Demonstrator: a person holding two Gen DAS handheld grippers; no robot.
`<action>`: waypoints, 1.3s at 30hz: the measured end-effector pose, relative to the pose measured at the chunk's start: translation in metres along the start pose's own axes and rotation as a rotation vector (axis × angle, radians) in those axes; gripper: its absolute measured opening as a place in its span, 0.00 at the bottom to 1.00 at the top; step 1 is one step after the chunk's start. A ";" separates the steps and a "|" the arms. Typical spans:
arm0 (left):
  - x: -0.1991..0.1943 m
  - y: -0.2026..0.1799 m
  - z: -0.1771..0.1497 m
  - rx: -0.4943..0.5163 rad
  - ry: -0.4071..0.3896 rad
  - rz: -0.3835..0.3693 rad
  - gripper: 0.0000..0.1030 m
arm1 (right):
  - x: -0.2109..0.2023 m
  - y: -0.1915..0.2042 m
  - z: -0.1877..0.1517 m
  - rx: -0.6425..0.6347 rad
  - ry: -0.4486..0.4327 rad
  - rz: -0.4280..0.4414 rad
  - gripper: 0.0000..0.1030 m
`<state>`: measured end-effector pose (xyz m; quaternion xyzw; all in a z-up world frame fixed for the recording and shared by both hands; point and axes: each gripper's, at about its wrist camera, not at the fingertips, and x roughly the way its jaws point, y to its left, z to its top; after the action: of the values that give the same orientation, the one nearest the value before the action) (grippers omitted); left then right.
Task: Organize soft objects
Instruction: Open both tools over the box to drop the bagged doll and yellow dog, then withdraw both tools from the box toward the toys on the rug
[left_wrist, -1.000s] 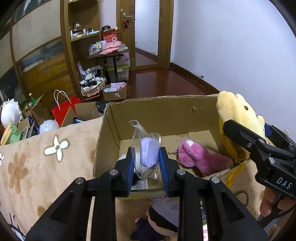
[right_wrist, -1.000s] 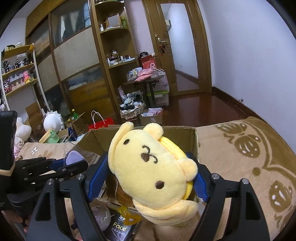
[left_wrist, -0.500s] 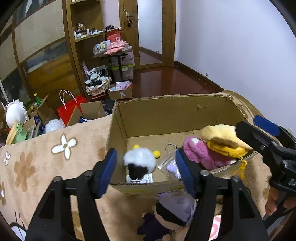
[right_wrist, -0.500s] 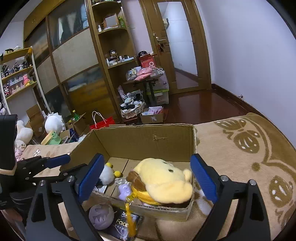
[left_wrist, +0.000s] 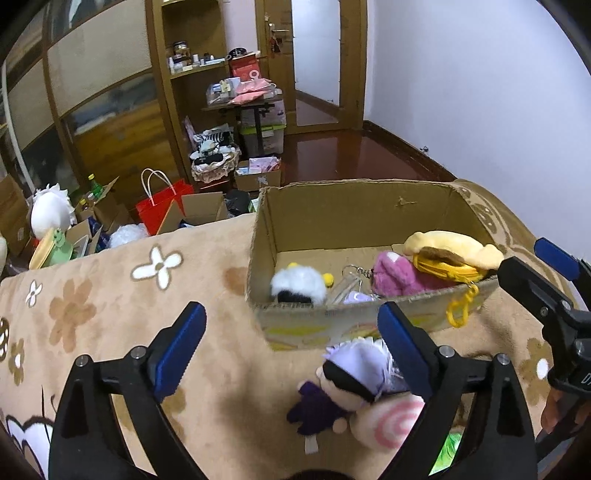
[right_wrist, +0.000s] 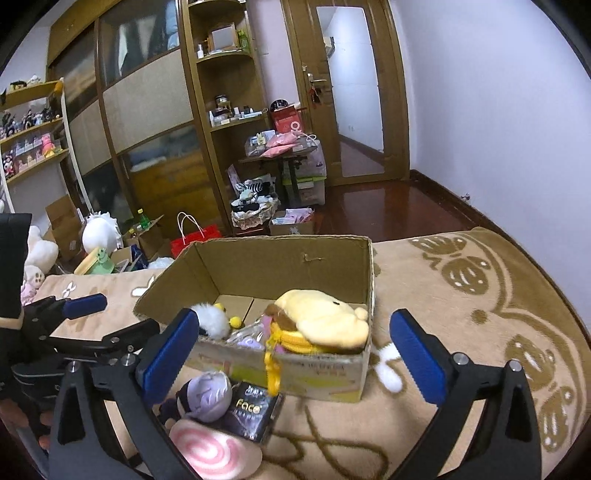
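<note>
The cardboard box (left_wrist: 354, 218) on the patterned blanket (left_wrist: 110, 295) holds the yellow plush (right_wrist: 321, 317), half covering a pink plush (left_wrist: 395, 277); the bagged lilac toy (left_wrist: 356, 295) is barely visible behind the rim. The left hand-held gripper (left_wrist: 291, 343) has just been opening, and the right hand-held gripper (right_wrist: 295, 354) stands released; both are empty.

Lower part of purple keychain pouch (left_wrist: 356, 296) hidden behind front wall of cardboard box (left_wrist: 369, 323). Pink plush (left_wrist: 397, 277) partly covered by yellow plush (left_wrist: 454, 247). Purple-haired doll (left_wrist: 347, 380) partly masked by finger of left gripper (left_wrist: 291, 343). Pink-swirl plush (right_wrist: 210, 448) cut off by bottom edge in right wrist view. Black packet (right_wrist: 251, 411) partly tucked under doll; small print too blurred to read. Shelf figurines (right_wrist: 29, 114) too small to identify.
</note>
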<state>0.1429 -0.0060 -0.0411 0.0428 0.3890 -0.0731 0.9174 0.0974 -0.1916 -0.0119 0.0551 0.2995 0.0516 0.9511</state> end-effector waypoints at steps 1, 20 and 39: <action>-0.005 0.000 -0.002 -0.003 -0.005 0.002 0.92 | -0.004 0.002 -0.001 -0.001 -0.001 -0.003 1.00; -0.073 0.003 -0.041 -0.042 0.014 -0.011 0.92 | -0.094 0.025 -0.022 -0.071 -0.004 -0.056 1.00; -0.084 -0.002 -0.059 -0.018 0.046 -0.028 0.92 | -0.101 0.037 -0.056 -0.087 0.070 -0.099 1.00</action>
<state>0.0427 0.0080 -0.0213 0.0308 0.4112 -0.0816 0.9073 -0.0194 -0.1642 0.0047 -0.0028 0.3322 0.0192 0.9430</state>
